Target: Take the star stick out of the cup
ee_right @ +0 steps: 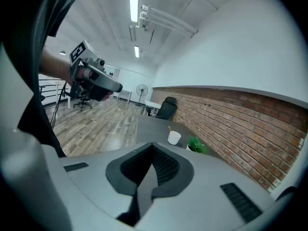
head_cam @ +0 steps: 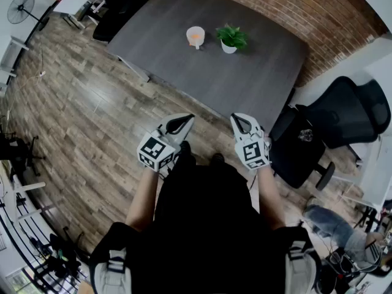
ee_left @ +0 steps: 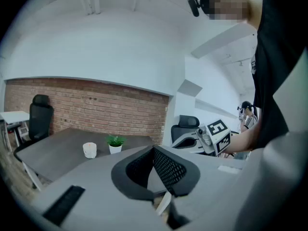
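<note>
Left gripper was clenched on nothing and right gripper was the same, both held side by side in front of the person, well back from the surface. The stick stood in the white cup, just beside a small potted plant.
</note>
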`<state>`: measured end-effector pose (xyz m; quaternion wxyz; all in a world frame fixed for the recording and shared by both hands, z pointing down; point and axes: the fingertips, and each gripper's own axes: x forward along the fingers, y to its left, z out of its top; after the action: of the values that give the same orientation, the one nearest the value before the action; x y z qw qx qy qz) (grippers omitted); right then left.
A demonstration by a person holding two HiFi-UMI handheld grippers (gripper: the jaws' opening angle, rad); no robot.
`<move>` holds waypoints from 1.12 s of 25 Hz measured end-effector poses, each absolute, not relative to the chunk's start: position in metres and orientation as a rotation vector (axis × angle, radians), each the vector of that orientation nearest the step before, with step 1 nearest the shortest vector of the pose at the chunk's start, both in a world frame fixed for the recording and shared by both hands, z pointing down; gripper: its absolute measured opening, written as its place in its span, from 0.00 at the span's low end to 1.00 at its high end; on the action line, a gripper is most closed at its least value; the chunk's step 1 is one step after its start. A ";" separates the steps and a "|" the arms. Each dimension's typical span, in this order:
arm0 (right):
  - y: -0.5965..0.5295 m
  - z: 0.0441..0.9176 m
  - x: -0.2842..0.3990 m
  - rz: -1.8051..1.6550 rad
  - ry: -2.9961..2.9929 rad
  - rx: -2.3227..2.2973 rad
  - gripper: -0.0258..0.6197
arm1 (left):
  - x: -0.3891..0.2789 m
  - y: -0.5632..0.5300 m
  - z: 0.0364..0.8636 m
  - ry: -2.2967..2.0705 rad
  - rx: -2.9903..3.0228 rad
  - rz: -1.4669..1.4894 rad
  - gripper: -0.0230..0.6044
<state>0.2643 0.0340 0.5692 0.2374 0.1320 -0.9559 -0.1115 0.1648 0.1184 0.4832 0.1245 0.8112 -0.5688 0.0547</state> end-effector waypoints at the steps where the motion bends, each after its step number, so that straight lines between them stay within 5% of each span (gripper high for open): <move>1: 0.034 0.572 0.274 -0.308 -2.616 0.358 0.04 | 0.175 0.120 0.482 -1.645 2.357 0.107 0.04; 14: 0.036 0.585 0.325 -0.322 -2.610 0.289 0.04 | 0.222 0.140 0.499 -1.701 2.258 0.074 0.04; 28: 0.032 0.576 0.285 -0.302 -2.595 0.333 0.04 | 0.175 0.132 0.494 -1.697 2.292 0.098 0.04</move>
<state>0.2852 0.0322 0.5764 0.2512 0.1225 -0.9537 -0.1110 0.1752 0.1317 0.4939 0.1435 0.7948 -0.5887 0.0339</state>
